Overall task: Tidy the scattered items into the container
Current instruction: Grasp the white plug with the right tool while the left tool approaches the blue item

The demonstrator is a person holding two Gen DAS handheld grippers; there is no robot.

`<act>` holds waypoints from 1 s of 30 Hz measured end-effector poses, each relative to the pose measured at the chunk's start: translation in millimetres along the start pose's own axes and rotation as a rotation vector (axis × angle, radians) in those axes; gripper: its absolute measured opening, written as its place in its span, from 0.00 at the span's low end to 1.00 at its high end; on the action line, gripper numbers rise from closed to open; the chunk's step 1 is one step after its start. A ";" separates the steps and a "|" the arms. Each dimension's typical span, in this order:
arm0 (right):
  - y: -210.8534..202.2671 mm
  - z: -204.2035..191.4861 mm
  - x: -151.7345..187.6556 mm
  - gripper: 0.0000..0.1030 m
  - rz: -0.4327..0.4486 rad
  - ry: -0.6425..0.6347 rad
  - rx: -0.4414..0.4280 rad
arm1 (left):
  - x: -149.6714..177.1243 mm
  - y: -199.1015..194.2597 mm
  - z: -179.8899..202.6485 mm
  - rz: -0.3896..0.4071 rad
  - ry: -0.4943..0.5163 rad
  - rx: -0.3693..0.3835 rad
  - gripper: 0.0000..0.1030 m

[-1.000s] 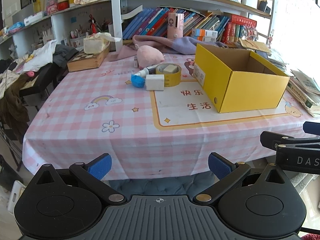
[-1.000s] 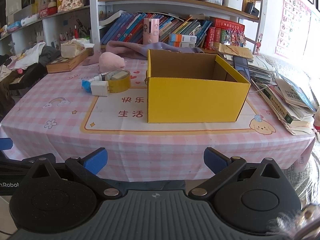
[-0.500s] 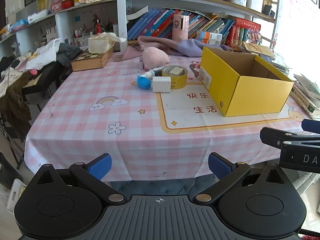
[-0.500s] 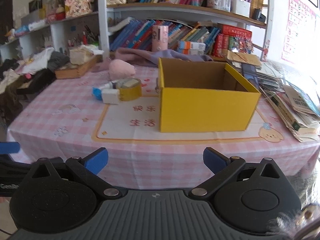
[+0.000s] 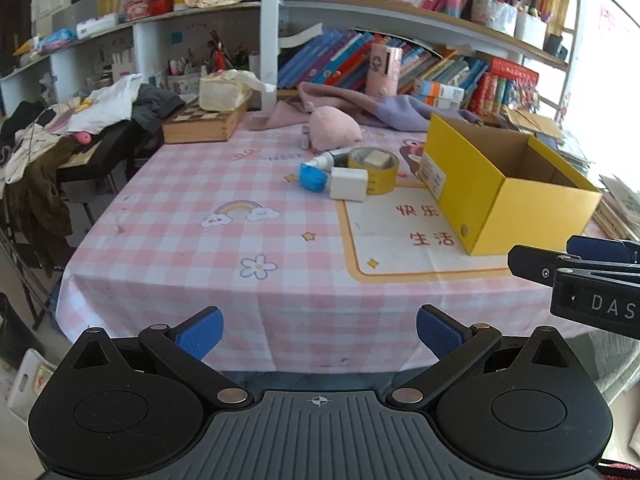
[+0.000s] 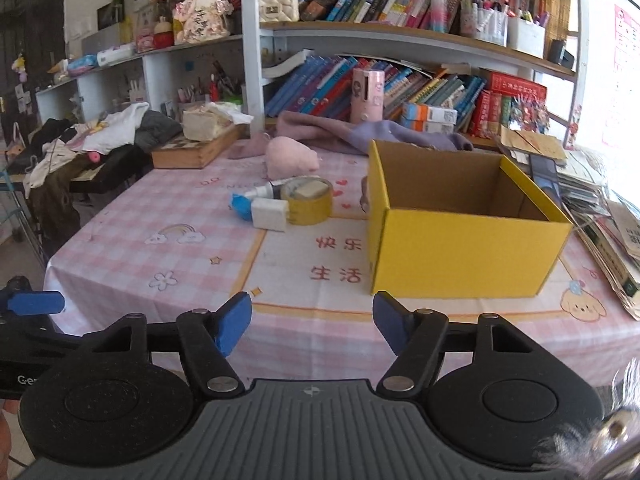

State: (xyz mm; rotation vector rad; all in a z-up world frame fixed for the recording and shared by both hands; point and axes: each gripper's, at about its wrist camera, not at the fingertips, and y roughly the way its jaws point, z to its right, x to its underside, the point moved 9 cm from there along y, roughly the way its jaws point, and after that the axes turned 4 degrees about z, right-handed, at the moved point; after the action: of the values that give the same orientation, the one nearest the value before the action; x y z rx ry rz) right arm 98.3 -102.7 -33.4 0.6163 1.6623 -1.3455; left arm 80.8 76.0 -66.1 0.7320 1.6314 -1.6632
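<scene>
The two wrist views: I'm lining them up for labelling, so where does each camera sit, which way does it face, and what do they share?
Left wrist: on the left gripper, facing the table's near edge; its open fingers and the right gripper show.
Right wrist: on the right gripper, jaws closing on nothing, facing the yellow box.
Shared: the box, tape roll, bookshelf.

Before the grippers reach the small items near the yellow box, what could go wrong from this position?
1. The white block, blue item, tube and tape roll lie packed together, so grasping one may push the others.
2. A small block sits inside the tape roll; lifting the roll may leave it behind.
3. The right gripper is closing with nothing between its jaws, still short of the items; it may arrive too narrow for the roll.
</scene>
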 end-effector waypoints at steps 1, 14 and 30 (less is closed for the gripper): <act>2.7 -1.3 -1.6 0.65 0.001 -0.004 -0.003 | -0.6 1.3 -1.5 -0.001 0.000 -0.004 1.00; 57.9 -17.0 -26.4 0.65 -0.001 -0.002 -0.063 | -18.7 37.0 -14.6 -0.007 0.035 -0.025 1.00; 157.1 -13.4 -52.8 0.65 -0.102 0.018 -0.090 | -68.4 104.1 -49.1 -0.017 -0.016 -0.126 1.00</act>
State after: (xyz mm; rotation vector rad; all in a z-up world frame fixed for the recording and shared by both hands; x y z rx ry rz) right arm 247.3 -36.9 -67.3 0.4982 1.7789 -1.3322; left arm 201.3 133.1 -78.2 0.6419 1.7186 -1.5579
